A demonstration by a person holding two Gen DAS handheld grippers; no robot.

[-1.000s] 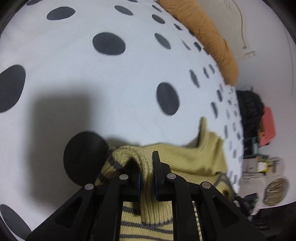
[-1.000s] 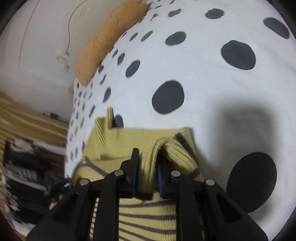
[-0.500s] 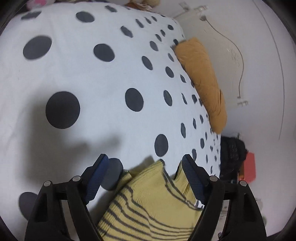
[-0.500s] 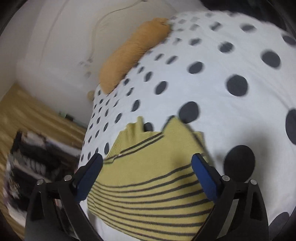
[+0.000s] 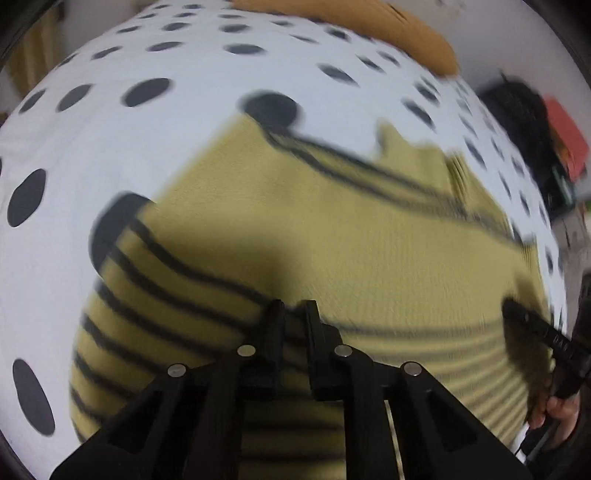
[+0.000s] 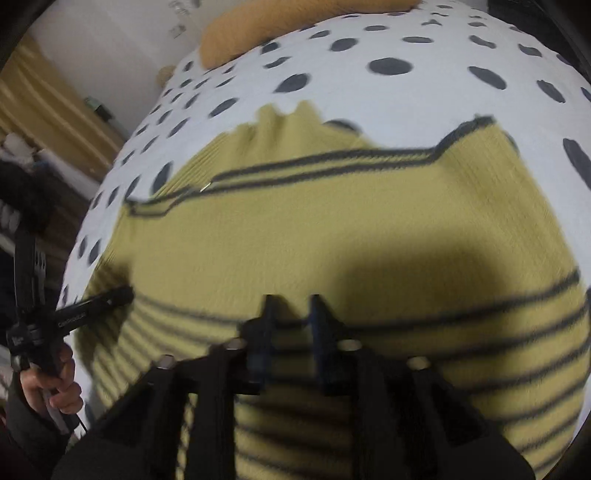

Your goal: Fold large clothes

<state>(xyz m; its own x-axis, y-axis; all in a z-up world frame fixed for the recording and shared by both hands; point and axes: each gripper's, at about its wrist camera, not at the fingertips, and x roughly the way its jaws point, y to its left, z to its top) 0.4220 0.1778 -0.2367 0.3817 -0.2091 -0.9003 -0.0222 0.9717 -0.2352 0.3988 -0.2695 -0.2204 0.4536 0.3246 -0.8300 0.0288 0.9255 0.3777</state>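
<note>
Ribbed yellow knit with thin dark stripes: the sweater (image 5: 332, 236) lies spread and folded on the bed (image 5: 110, 147), filling the middle and lower part of both views. Its cover is smooth white cloth with round dark dots; an orange pillow (image 6: 280, 26) sits at the top. Both left tongs (image 5: 293, 310) and right tongs (image 6: 290, 306) have just snapped closed, empty, above the knit. Small lettering on the tongs is too blurred to read.
</note>
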